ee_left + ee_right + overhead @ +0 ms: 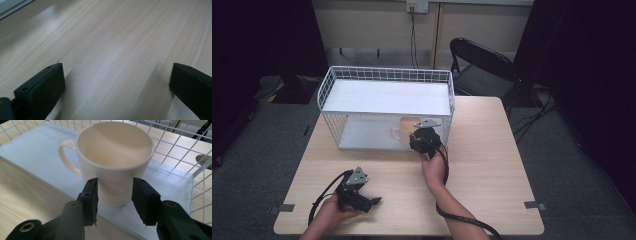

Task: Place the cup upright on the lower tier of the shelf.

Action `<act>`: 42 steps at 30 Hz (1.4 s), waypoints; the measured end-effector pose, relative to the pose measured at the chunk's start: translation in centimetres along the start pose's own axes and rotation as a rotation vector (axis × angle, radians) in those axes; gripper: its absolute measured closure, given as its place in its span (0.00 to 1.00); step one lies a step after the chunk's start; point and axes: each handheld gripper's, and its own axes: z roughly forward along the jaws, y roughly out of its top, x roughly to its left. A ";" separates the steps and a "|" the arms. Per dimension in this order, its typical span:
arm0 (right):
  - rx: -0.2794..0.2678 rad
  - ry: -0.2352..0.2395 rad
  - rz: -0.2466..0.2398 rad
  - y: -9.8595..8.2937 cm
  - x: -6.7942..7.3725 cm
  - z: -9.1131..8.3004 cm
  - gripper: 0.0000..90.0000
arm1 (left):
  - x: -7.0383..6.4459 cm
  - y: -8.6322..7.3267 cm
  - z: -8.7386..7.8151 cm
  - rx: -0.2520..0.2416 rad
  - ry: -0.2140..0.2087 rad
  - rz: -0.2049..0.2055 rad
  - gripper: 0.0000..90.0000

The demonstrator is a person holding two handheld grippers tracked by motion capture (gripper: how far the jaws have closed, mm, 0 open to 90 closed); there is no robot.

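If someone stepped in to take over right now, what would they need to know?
Right gripper: jaws on either side of the cream mug, low on its wall; firm grip or not, I cannot tell.
Left gripper: open, holding nothing, low over the table near the person.
Mug: upright on the lower shelf of the white wire rack, at its open front, handle toward the rack's left.
Top shelf: bare.
Left: whether the mug goes in or comes out is unclear.

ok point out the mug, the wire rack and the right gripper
cream mug (pixel 113 157), right gripper view, inner wall
white wire rack (pixel 387 74), high view, top back rim
right gripper (pixel 114 195), right gripper view, midway between fingertips
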 end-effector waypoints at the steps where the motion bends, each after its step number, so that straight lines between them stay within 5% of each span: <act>1: 0.000 0.000 0.000 0.0 0.0 0.0 0.62 | 0.0 0.0 0.0 0.000 0.000 0.000 0.00; 27: -0.042 0.126 -0.045 -0.7 -0.1 -1.7 0.18 | 0.0 0.0 0.0 0.000 0.000 0.000 0.00; 42: -0.054 0.189 -0.074 -1.5 -0.3 -3.5 0.16 | 0.0 0.0 0.0 0.000 -0.001 0.000 0.00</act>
